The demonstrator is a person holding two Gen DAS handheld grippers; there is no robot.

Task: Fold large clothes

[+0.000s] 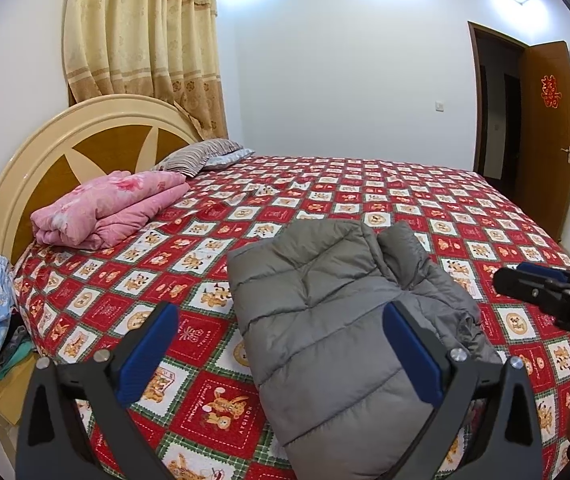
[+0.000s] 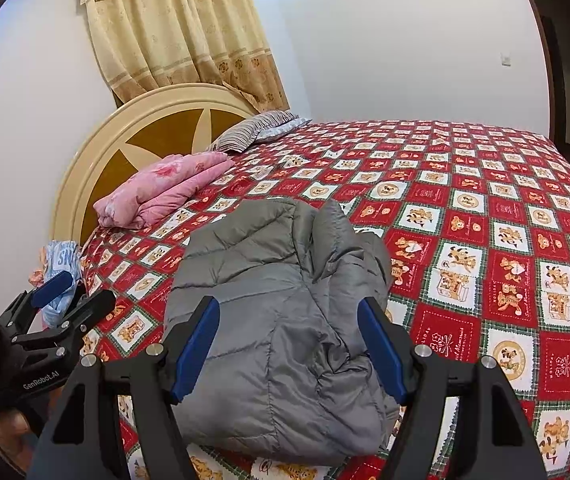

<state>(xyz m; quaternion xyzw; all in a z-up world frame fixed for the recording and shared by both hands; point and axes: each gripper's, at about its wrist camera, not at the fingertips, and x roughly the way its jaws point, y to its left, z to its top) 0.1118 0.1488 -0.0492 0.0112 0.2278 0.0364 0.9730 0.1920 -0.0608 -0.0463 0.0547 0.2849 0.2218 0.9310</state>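
Lying on the bed (image 1: 425, 208) is a gray puffy jacket (image 1: 337, 320), folded into a thick bundle near the front edge of the red checkered bedspread with little cartoon animals on it. Both claws hang above the jacket and neither one touches it. The left claw (image 1: 281, 354) is spread wide, with its blue pads far apart and nothing between them; the jacket sits below it and a bit to the right, so the right pad shows over the gray cloth and the left pad shows over the bedspread. The right claw (image 2: 289, 348) is spread wide too and holds nothing, and the jacket (image 2: 269, 300) fills the space seen between its two blue pads. From the right wrist view, the left claw (image 2: 69, 300) shows at the left side, beside the bed, near the jacket's left edge. A folded pink blanket (image 1: 105, 212) sits well apart from the jacket, up by the round headboard (image 1: 81, 140). A striped pillow (image 1: 201, 156) lies behind the blanket, under the yellow curtain (image 1: 145, 40).
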